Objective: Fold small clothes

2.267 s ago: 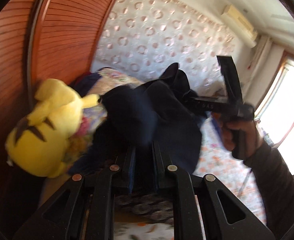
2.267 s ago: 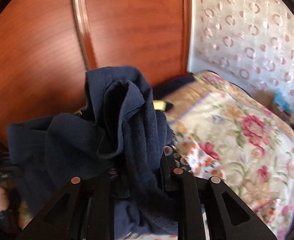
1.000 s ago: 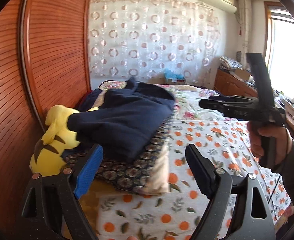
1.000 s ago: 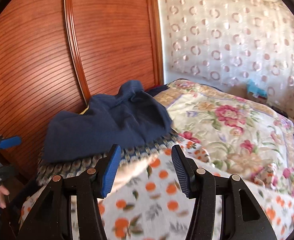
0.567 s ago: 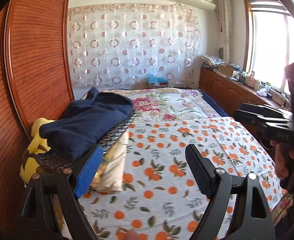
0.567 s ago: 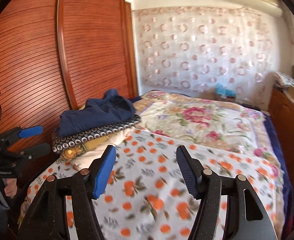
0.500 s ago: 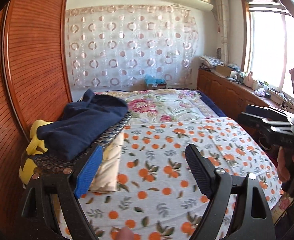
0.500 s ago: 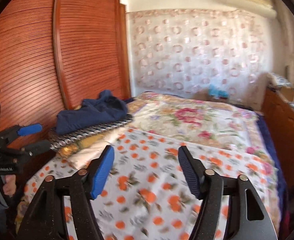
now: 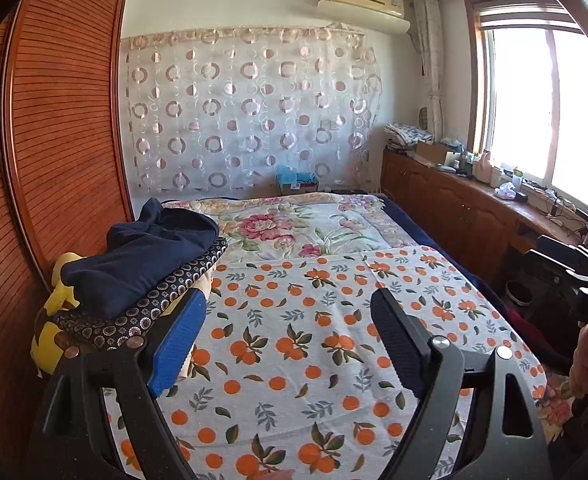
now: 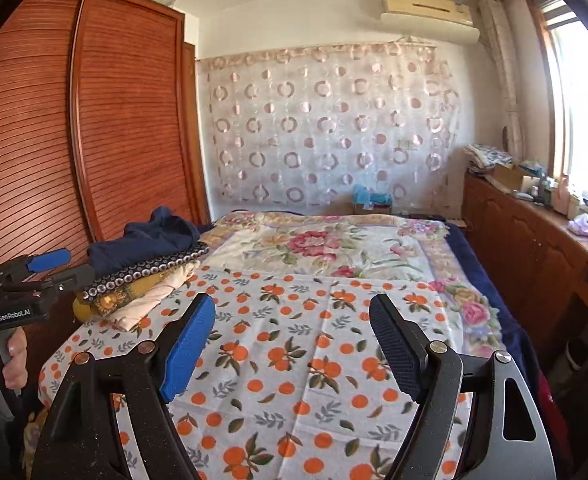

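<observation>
We hold left gripper [image 9: 285, 332] and right gripper [image 10: 291, 338] above bed [image 9: 302, 344], jaws of both spread wide, nothing in either. Navy garment [image 9: 145, 256] lies folded on top of stack [image 10: 133, 288] at bed's left edge, near wardrobe [image 9: 65, 140]. Our judgement: next piece needs seeking out; none visible on orange-print sheet [image 10: 302, 360]. Best spread it flat mid-bed, pinch corners. Navy knit soft, slightly rumpled; stack layered, edges uneven
</observation>
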### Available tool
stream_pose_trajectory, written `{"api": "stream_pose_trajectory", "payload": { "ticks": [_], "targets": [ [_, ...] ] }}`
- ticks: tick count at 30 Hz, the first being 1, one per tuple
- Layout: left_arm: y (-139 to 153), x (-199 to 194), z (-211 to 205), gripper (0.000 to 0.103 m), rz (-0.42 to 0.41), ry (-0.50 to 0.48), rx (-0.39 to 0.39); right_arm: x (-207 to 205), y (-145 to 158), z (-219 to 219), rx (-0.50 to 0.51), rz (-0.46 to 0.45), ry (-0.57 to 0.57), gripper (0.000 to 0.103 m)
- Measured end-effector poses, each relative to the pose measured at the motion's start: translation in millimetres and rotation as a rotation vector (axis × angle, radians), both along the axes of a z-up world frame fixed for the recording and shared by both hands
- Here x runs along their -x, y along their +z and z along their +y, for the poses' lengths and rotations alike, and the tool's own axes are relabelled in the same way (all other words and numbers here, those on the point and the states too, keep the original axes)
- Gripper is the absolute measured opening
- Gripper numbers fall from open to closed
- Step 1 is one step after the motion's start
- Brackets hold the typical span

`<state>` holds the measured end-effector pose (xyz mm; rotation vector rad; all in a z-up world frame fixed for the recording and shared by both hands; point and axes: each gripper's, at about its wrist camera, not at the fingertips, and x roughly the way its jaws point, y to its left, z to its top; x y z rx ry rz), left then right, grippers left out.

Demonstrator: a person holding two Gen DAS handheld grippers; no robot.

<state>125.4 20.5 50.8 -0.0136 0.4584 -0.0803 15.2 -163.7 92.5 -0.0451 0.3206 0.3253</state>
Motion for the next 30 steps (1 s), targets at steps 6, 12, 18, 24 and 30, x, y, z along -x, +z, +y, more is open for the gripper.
{"api": "stream_pose_trajectory", "payload": {
  "ticks": [6,12,18,24,30],
  "targets": [
    [7,16,-8,0.085,-0.023,0.007,-0.006,19,-6,2,-0.018,-0.011,-0.033,0.081],
    [8,23,-11,0.085,-0.026,0.008,-0.020,20,-14,4,-0.026,-0.019,-0.048,0.081],
    [9,27,-13,0.085,-0.026,0.002,-0.014,16,-16,-1,-0.031,-0.021,-0.055,0.081],
    [10,28,-16,0.085,-0.026,0.000,-0.013,15,-18,-6,-0.027,-0.023,-0.051,0.081],
    [11,29,-17,0.085,-0.026,-0.002,-0.012,12,-18,-12,-0.027,-0.023,-0.041,0.081]
  ]
}}
